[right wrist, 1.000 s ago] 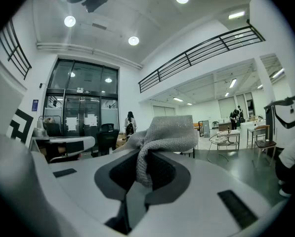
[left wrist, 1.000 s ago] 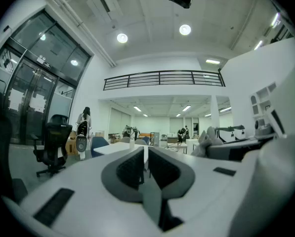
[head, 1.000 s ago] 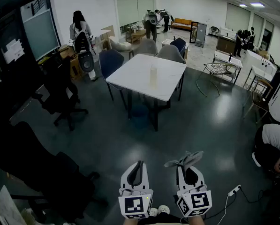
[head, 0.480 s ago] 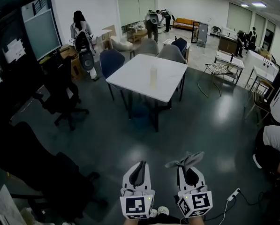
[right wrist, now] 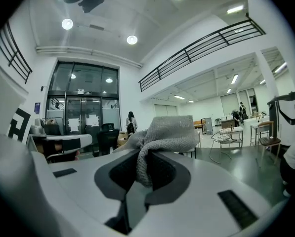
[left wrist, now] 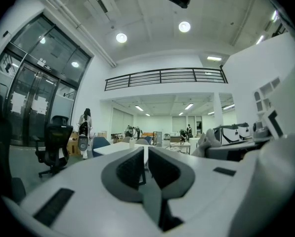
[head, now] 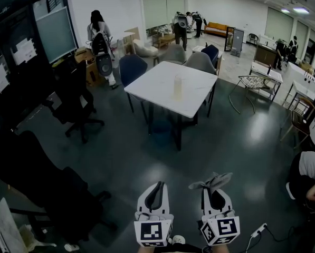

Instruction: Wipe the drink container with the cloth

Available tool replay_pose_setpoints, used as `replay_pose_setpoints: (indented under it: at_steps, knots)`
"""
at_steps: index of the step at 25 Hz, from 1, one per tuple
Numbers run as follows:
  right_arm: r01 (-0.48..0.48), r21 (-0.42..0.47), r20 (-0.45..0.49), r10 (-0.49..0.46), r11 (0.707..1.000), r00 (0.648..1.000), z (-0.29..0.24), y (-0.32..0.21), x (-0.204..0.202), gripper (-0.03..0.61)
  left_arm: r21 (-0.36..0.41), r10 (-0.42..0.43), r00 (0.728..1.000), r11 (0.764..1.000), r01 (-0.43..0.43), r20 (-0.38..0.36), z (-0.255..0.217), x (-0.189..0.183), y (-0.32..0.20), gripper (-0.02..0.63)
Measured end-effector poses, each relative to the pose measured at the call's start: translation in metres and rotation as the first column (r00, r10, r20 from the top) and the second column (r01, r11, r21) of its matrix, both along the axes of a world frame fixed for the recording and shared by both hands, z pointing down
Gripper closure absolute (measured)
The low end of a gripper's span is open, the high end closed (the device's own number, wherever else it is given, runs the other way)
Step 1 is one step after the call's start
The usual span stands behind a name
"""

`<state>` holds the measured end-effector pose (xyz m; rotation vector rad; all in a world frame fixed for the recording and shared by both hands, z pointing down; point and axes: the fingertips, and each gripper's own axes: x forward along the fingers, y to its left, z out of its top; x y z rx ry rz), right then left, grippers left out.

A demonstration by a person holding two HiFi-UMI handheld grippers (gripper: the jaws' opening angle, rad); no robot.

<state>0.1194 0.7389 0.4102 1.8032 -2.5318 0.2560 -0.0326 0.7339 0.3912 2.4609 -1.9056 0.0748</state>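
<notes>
spotting the drink container (head: 177, 87) way across the room, standing upright near the middle of the white surface (head: 156, 91), long axis straight up and down, top toward the ceiling. pale and slim, too small to make out much else. well apart from both grippers, with a stretch of dark floor (head: 146, 157) in between. holding the cloth (head: 213, 181) in the right gripper (head: 216, 191), jaws clamped on a bunched fold of it, grey knit puffing up and flopping out past the tips. left gripper (head: 156, 193) just beside it, jaws pressed together with nothing in them. both aimed roughly level toward the surface. compared to a second ago: a bit closer now, surface and container looking slightly bigger and sitting a touch further right and lower in the head view, black office chair (head: 75, 101) slid right too. same grip on the cloth, same closed left jaws, same upright container.
</notes>
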Motion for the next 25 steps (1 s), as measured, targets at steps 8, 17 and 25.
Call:
replay_pose_setpoints:
  at_steps: [8, 17, 25]
  knots:
    - [0.031, -0.012, 0.006, -0.03, 0.999, 1.0, 0.007, -0.007, 0.013, 0.532, -0.024, -0.038, 0.999, 0.999, 0.038, -0.003, 0.009, 0.009, -0.002, 0.58]
    - [0.025, -0.012, 0.019, -0.025, 1.0, 1.0, 0.01, -0.045, 0.016, 0.532, -0.018, -0.012, 1.0, 1.0, 0.012, 0.004, 0.015, 0.018, -0.046, 0.58]
    - [0.012, 0.003, 0.002, -0.012, 1.0, 1.0, 0.001, -0.114, 0.0, 0.532, -0.026, 0.017, 1.0, 1.0, -0.017, -0.008, 0.016, 0.007, -0.119, 0.58]
